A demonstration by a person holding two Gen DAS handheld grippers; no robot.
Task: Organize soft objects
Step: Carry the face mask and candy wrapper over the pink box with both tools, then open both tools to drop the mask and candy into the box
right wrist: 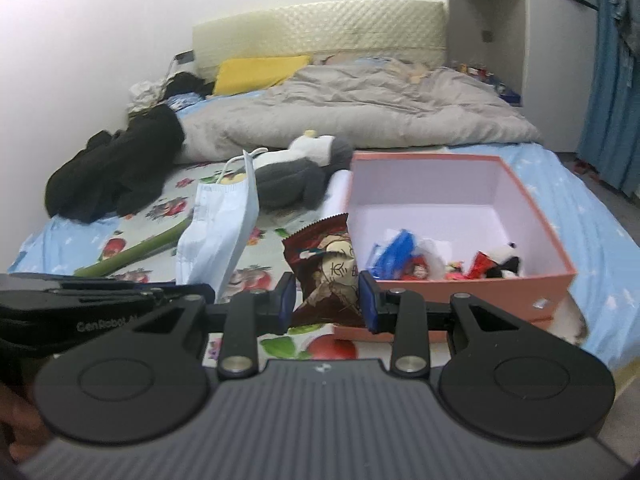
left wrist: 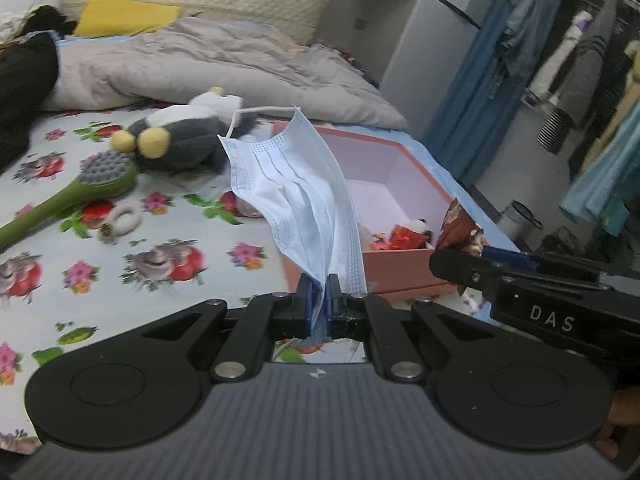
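The left gripper (left wrist: 319,294) is squeezed tight on the bottom corner of a pale blue paper face mask (left wrist: 298,196). The mask stands up long and tall in the middle of the left wrist view, its white ear loop at the top.

The right gripper (right wrist: 327,300) has a dark red crinkly snack packet (right wrist: 326,268) between its two blue pads (right wrist: 368,300), held upright. Just right of it sits the pink cardboard box (right wrist: 552,280) with small toys inside. A grey and white plush toy (right wrist: 296,176) lies behind on the flowery bed sheet (left wrist: 120,280).
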